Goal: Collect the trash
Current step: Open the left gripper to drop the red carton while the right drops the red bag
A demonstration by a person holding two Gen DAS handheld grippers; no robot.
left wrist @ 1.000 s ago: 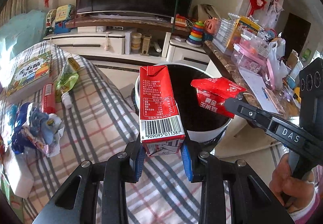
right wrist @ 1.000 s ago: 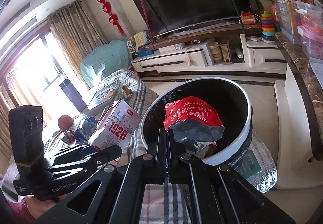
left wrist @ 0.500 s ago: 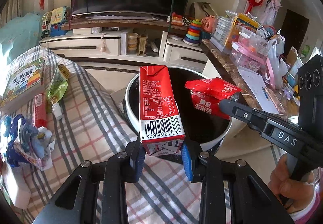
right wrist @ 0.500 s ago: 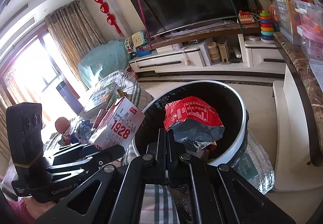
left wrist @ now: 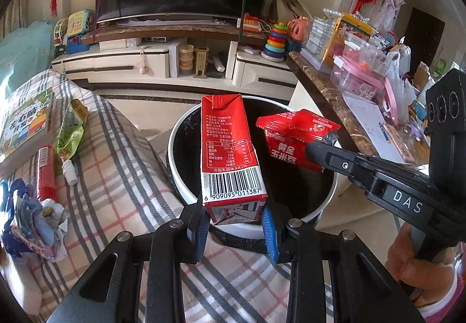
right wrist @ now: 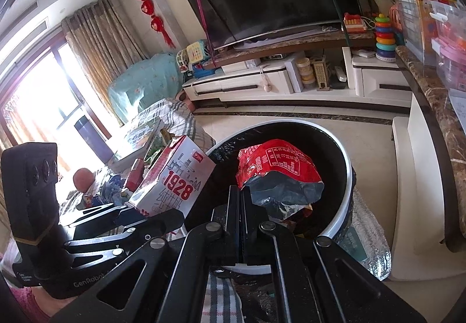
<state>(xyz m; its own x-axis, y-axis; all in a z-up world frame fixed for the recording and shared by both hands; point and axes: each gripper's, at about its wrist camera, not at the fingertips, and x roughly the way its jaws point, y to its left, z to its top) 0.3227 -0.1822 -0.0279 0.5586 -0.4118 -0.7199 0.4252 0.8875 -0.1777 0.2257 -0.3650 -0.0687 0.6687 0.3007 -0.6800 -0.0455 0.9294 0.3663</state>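
Observation:
My left gripper (left wrist: 235, 221) is shut on a red and white milk carton (left wrist: 230, 148) and holds it upright over the near rim of the round white trash bin (left wrist: 180, 130) with a black liner. My right gripper (right wrist: 242, 206) is shut on a red snack bag (right wrist: 276, 168) and holds it over the bin's opening (right wrist: 335, 145). The carton also shows in the right wrist view (right wrist: 171, 180), left of the bag. The bag also shows in the left wrist view (left wrist: 291, 139), right of the carton.
A plaid-covered table (left wrist: 116, 171) holds a green pouch (left wrist: 70, 136), a red tube (left wrist: 46, 174), crumpled wrappers (left wrist: 32, 224) and a book (left wrist: 23, 124). A marble counter (left wrist: 335, 107) with boxes stands to the right. A TV stand (left wrist: 174, 60) is behind.
Both grippers have moved a little further over the bin with their loads. The carton and the bag stay gripped.

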